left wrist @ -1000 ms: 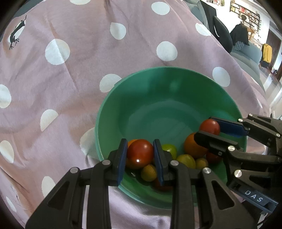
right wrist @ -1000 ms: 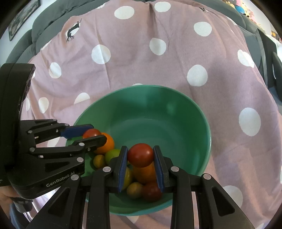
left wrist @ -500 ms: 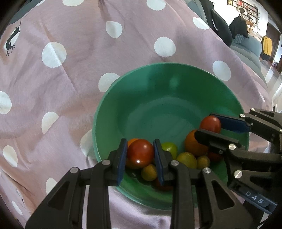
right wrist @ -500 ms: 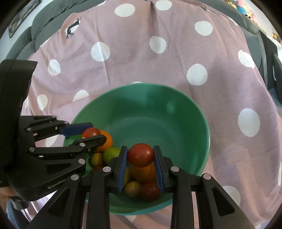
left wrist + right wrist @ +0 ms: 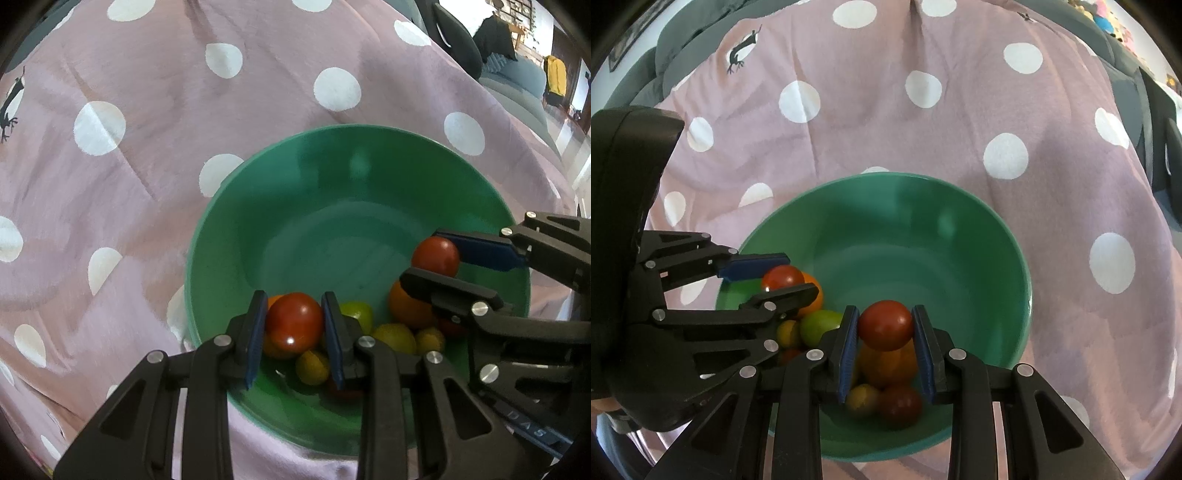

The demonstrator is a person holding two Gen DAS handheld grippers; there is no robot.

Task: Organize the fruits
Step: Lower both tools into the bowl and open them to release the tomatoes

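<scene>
A green bowl [image 5: 369, 206] [image 5: 923, 236] sits on a pink polka-dot cloth and holds several small tomatoes, red, orange, yellow and green, piled at its near side. My left gripper [image 5: 294, 325] is shut on a red tomato [image 5: 294, 328] just above the pile; it also shows in the right wrist view [image 5: 783, 281]. My right gripper [image 5: 885, 326] is shut on another red tomato [image 5: 885, 325] above an orange one [image 5: 886, 363]; it shows in the left wrist view [image 5: 436, 258] at the bowl's right side.
The pink cloth with white dots [image 5: 147, 129] [image 5: 1052, 122] covers the whole surface around the bowl. A grey sofa [image 5: 657, 62] lies behind it. Chairs and room furniture [image 5: 517, 62] stand far right.
Both grippers have lifted and drawn back a little with their tomatoes still held. The bowl sits lower and farther right in the left wrist view.
</scene>
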